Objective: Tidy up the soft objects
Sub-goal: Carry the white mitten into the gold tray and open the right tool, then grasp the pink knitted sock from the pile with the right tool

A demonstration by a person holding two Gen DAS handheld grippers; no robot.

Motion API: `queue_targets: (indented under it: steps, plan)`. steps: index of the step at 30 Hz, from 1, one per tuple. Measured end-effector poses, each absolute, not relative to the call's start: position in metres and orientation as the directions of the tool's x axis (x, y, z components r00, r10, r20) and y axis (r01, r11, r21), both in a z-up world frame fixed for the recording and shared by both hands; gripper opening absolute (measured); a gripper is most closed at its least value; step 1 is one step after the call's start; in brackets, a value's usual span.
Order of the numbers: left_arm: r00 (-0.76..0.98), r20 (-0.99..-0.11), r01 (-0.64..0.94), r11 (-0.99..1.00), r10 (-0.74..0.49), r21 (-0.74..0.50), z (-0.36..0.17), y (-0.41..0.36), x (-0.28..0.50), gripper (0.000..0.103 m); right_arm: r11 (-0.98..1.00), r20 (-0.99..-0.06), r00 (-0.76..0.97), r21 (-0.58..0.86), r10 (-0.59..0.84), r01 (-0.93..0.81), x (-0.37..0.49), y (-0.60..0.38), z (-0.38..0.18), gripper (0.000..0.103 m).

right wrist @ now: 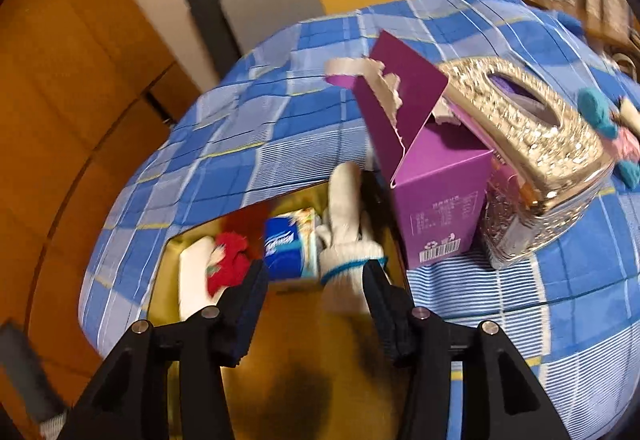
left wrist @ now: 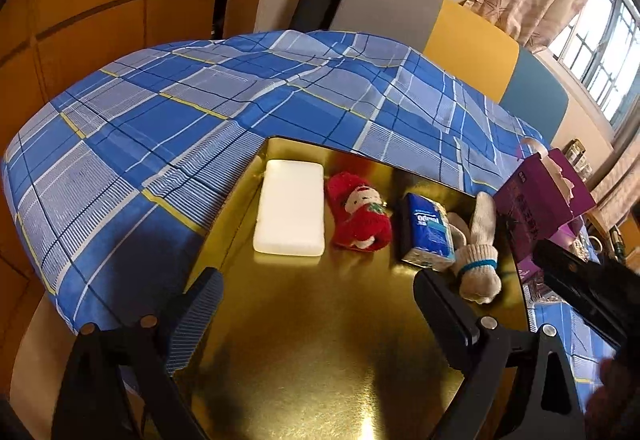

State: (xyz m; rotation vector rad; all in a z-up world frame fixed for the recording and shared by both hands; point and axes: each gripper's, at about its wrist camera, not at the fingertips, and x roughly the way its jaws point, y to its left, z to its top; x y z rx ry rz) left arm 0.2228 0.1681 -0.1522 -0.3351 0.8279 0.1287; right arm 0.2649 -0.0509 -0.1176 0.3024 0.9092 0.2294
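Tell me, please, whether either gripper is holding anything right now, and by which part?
Nothing is held. The left gripper and right gripper are both open above the gold tray; the glove lies loose.

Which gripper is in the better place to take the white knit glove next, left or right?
Probably the right gripper. It is open and the glove lies just ahead, near its right finger. The left gripper, also open, faces the bare gold tray, glove off to its right.

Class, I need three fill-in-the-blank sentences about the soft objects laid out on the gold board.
1. The white sponge lies at the ____ end of the row.
2. The tissue pack lies between the red plush doll and the ____.
3. The open box beside the board is ____ in colour.

Missing words: left; glove; purple
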Motion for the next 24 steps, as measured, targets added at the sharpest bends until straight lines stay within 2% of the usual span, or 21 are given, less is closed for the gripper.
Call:
queue_targets:
  steps: [8, 17, 22, 24]
  plan:
    - [0.698, -0.714, -0.161, 0.958, -0.059, -0.237, -0.147, 0.148, 0.218, 0.096, 0.943, -0.728, 0.602, 0.295, 0.327, -0.156, 0.229, -0.077, -0.104, 0.050]
    - [0.709, -0.692, -0.021, 0.977, -0.136, -0.213, -0.142, 0.107, 0.210, 0.096, 0.968, -0.757, 0.611, 0.241, 0.231, -0.068, 0.213, -0.152, -0.108, 0.050]
    - [0.686, -0.693, 0.067, 0.968, -0.221, -0.243, -0.140, 0.080, 0.201, 0.097, 0.983, -0.801, 0.575, 0.182, 0.163, -0.026, 0.206, -0.198, -0.129, 0.050]
    - [0.673, -0.696, 0.093, 0.962, -0.251, -0.257, -0.139, 0.068, 0.198, 0.100, 0.987, -0.829, 0.542, 0.162, 0.139, -0.006, 0.206, -0.218, -0.141, 0.050]
